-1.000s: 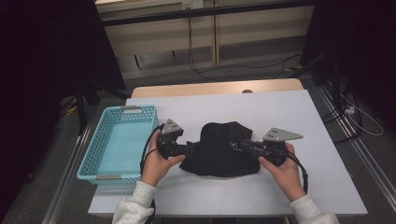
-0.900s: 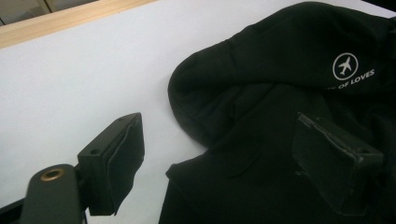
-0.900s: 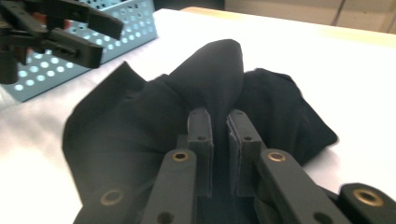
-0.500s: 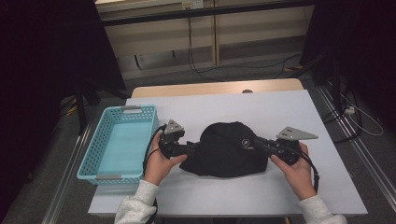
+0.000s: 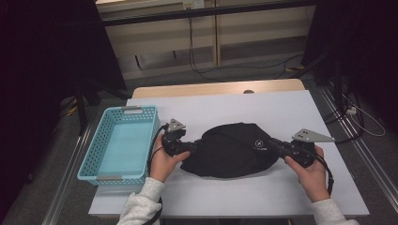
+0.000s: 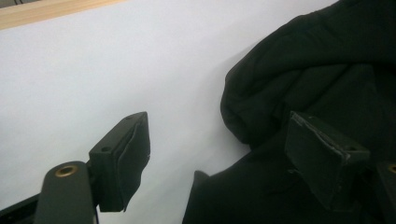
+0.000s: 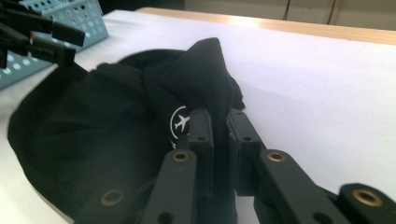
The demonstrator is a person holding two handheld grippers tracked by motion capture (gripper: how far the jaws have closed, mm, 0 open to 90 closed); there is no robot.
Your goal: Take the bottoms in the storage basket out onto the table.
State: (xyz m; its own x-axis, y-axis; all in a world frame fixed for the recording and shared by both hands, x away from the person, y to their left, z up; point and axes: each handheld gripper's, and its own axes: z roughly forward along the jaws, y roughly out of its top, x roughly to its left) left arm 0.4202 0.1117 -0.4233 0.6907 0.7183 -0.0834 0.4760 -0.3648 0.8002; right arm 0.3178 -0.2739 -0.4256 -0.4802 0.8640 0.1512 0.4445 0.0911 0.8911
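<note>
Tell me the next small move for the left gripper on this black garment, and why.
Probably close the left gripper on the black garment's near edge. Its jaws stand apart, one over cloth, one over the bare white table, and have just been closing. The right gripper already pinches a fold, so a second grip should allow lifting toward the blue basket.

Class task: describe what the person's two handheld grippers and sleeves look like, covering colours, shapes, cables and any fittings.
Both the left gripper and the right gripper are black, each topped by a grey three-cornered plate. Their jaws are flat black blocks on arms with brass-coloured rivets. A black cable loops from the left one. The person wears a white knitted sleeve on each forearm.
</note>
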